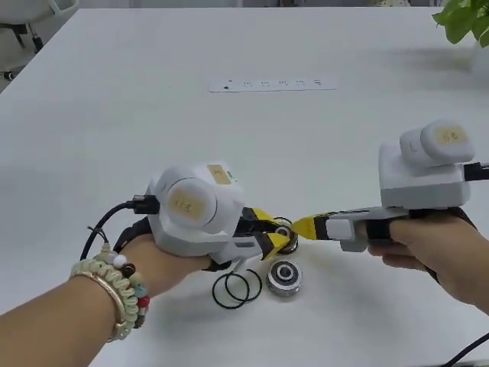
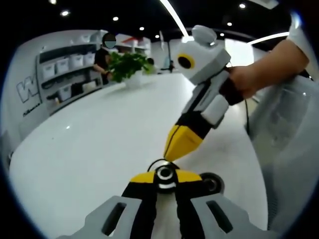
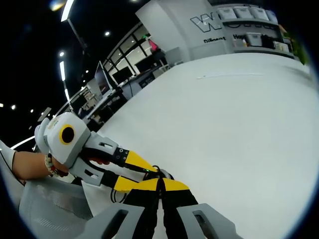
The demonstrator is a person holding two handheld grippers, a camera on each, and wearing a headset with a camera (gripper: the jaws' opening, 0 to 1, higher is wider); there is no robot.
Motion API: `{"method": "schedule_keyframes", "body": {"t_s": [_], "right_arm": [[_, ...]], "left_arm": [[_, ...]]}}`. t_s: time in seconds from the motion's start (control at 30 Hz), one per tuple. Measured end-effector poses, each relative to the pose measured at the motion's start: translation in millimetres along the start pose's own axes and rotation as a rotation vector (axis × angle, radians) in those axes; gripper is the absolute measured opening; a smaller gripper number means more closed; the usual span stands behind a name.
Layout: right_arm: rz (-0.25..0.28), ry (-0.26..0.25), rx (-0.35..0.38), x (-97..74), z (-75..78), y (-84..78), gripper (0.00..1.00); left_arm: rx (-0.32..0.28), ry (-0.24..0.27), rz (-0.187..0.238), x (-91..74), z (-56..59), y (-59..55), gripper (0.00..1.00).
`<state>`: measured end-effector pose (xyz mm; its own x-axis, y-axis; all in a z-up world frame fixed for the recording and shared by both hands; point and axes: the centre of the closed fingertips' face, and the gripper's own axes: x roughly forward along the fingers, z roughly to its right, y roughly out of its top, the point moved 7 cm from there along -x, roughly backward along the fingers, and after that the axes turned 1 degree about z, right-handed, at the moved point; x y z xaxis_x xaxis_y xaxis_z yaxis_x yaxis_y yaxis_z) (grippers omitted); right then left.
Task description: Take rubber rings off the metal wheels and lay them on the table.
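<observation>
bead bracelet: right up close, chunky pale and dark round beads on the left wrist.
rubber rings: two thin black hoops, flat and overlapping on the table, just in front of the left gripper.
loose wheel: shiny round metal with a dark rim, lying flat just right of the rings.
left gripper: white shell, black jaws with yellow tips, clamped on the held wheel.
held wheel: round, bright metal hub, squeezed between those tips, just behind the loose wheel.
right gripper: jaws pressed together, tip at the held wheel's rim. A fine black arc sits there; too thin to tell if it is pinched.
table: smooth, matte white, wide.
power strip: long, white, flat, well back.
plant: green leaves, far right corner.
shelves: white bins in rows, ceiling spotlights above.
</observation>
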<state>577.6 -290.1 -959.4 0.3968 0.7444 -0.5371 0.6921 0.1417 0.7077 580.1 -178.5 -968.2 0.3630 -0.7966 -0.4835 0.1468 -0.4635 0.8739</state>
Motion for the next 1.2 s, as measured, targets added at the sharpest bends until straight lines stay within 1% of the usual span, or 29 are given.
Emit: {"method": "schedule_keyframes", "body": {"t_s": [0.03,0.13,0.23,0.3,0.33,0.37,0.4,0.5,0.6,0.67,0.7,0.77,0.87,0.97,1.03,1.17,1.2], "right_arm": [[-0.001,-0.002,-0.001,0.0,-0.1,0.1,0.00],[0.007,-0.005,0.004,-1.3,0.1,1.3,0.00],[0.019,-0.015,0.005,-3.7,0.7,3.7,0.00],[0.029,-0.017,0.006,-5.1,0.9,5.4,0.00],[0.035,-0.017,0.009,-5.8,0.9,6.5,0.00],[0.038,-0.017,0.011,-6.1,0.9,7.1,0.00],[0.041,-0.017,0.013,-6.5,0.8,7.8,0.00],[0.048,-0.014,0.017,-7.2,-0.1,9.5,0.00],[0.057,-0.010,0.015,-8.1,-2.5,11.8,0.00],[0.063,0.000,0.016,-8.8,-5.3,13.6,0.00],[0.068,0.006,0.014,-9.3,-7.2,15.1,0.00],[0.077,0.019,0.014,-10.0,-10.8,17.6,0.00],[0.088,0.034,0.011,-10.7,-15.3,20.3,0.00],[0.091,0.048,0.005,-11.1,-19.6,21.5,0.00],[0.094,0.057,0.002,-11.3,-22.3,22.8,0.00],[0.098,0.080,-0.003,-11.5,-29.1,24.4,0.00],[0.098,0.084,-0.004,-11.3,-30.7,24.5,0.00]], "left_arm": [[-0.001,-0.001,0.004,-1.1,-0.1,2.0,0.14],[0.006,-0.009,-0.010,-2.6,1.1,3.2,0.15],[0.011,-0.022,-0.009,-5.6,2.1,7.1,0.18],[0.004,-0.025,0.003,-8.7,1.3,12.3,0.22],[-0.033,-0.039,0.014,-10.2,2.1,15.5,0.24],[-0.035,-0.050,0.017,-11.7,2.0,17.5,0.26],[-0.031,-0.049,0.020,-14.7,1.5,20.4,0.28],[-0.016,-0.059,0.019,-21.9,1.3,27.9,0.31],[-0.036,-0.067,0.013,-29.3,-0.7,36.2,0.34],[-0.022,-0.061,0.021,-35.6,-1.5,43.9,0.38],[-0.003,-0.061,0.018,-40.3,-1.7,48.3,0.39],[0.026,-0.059,0.020,-48.7,-1.7,54.6,0.40],[0.047,-0.055,0.023,-62.1,-1.9,61.7,0.44],[0.060,-0.055,0.028,-76.5,-0.4,66.0,0.51],[0.069,-0.039,0.041,-87.2,-0.2,68.2,0.53],[0.067,-0.003,0.062,-108.4,-0.1,69.1,0.55],[0.067,0.001,0.064,-110.6,-0.1,69.1,0.57]]}}
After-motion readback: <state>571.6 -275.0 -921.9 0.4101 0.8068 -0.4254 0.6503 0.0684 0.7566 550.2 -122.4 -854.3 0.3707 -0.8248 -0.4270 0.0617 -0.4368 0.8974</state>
